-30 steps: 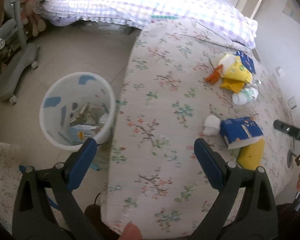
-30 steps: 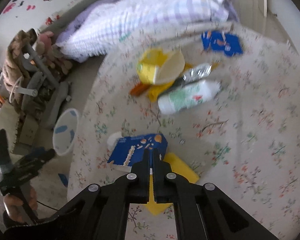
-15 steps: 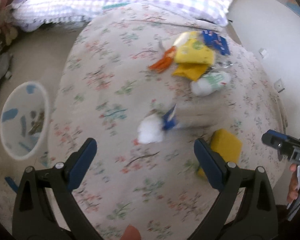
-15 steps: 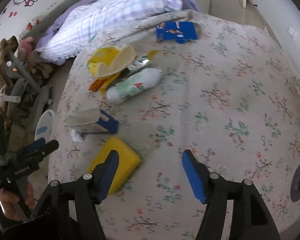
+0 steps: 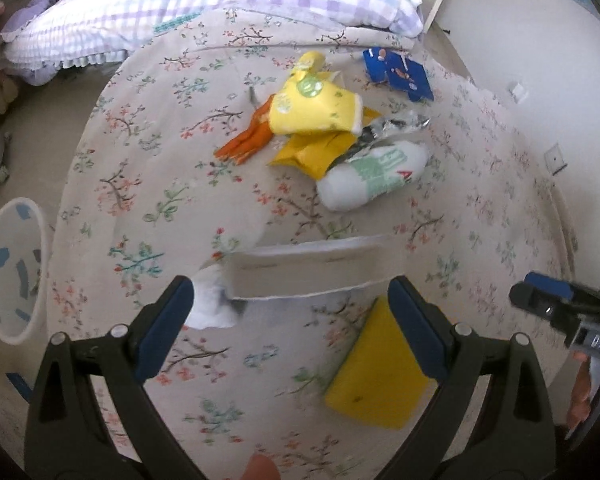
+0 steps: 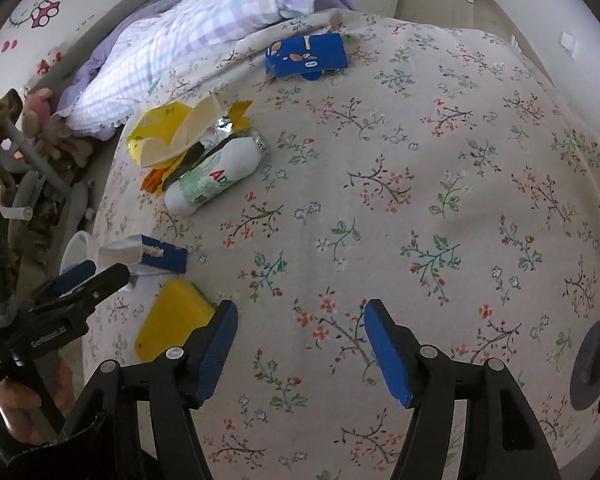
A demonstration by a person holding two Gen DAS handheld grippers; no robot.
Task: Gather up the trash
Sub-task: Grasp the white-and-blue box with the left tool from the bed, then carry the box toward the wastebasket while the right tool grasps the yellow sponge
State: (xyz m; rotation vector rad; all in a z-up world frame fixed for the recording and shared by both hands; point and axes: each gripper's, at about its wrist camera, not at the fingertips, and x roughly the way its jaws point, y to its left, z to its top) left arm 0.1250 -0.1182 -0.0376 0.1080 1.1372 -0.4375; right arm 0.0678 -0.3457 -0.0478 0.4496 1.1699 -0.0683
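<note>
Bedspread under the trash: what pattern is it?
Pale bedspread printed with small flowers and branches; right wrist view shows it best.

Left gripper point(image 5: 290, 304) jaws spread; carton point(image 5: 312, 270) at 12 o'clock between the pads, sponge point(image 5: 380, 376) at 4 o'clock. Right gripper point(image 6: 300, 336): bare bedspread point(image 6: 420, 200) from 12 to 3 o'clock; bottle point(image 6: 216, 176) at 11 o'clock.

Just ahead of the left gripper point(image 5: 290, 312), the carton point(image 5: 308, 270) is smeared by motion blur, its print unreadable. To that gripper's left the bin point(image 5: 10, 276) is cut by the frame edge (contents indistinct), and the crumpled tissue point(image 5: 212, 304) sits partly behind the carton.
</note>
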